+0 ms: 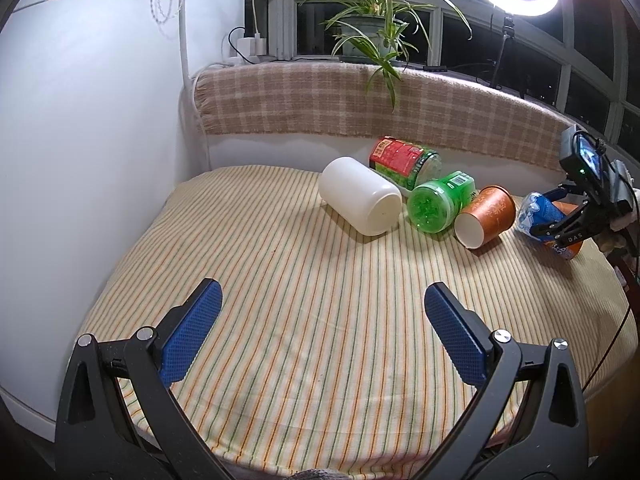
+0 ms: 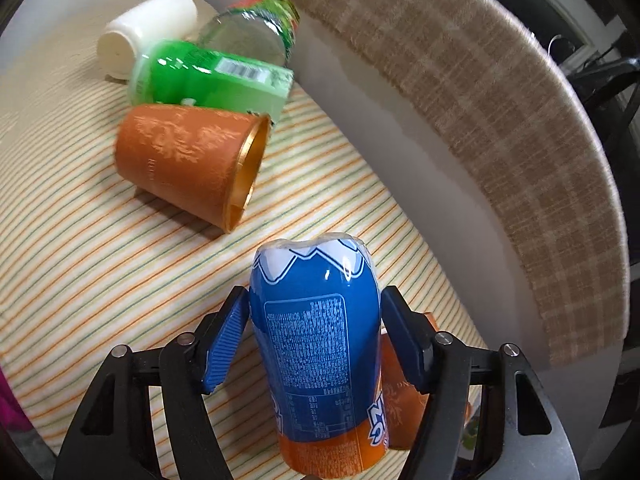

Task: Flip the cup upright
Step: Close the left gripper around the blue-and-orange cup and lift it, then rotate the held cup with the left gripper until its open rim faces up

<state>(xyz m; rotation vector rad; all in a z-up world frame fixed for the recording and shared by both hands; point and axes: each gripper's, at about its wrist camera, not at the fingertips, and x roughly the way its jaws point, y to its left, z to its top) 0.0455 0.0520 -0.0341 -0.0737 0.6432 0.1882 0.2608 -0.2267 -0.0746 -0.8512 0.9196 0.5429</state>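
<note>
Our right gripper (image 2: 314, 336) has its jaws clamped on the blue and orange cup (image 2: 320, 344), one blue pad pressed to each flank of the wrapped body. The cup runs lengthwise between the fingers: its pale, crinkled end points away past the fingertips, and the orange end sits back by the hinge. In the left wrist view the same cup (image 1: 538, 210) leans at a slant in that gripper (image 1: 560, 226), off to the far right and above the striped cloth (image 1: 320, 280). We cannot tell which end is the mouth.

To finish the flip well, we judge the wrist should roll until the cup's axis stands plumb, then lower until the base meets the cloth flat before the jaws let go. The cloth looks soft, so a tilted release could tip the cup again. Just behind the right-hand finger lies a second brown cup (image 2: 404, 396); we should set down clear of it.

Ahead of the fingertips and to the left a brown paper cup (image 2: 188, 164) lies on its side, and beyond it a green bottle (image 2: 208, 76), a clear bottle (image 2: 256, 28) and a white cup (image 2: 148, 28), all toppled.

Our left gripper (image 1: 322, 336) hangs with its jaws wide apart and nothing between them, low over the near cloth, well short of the row.
</note>
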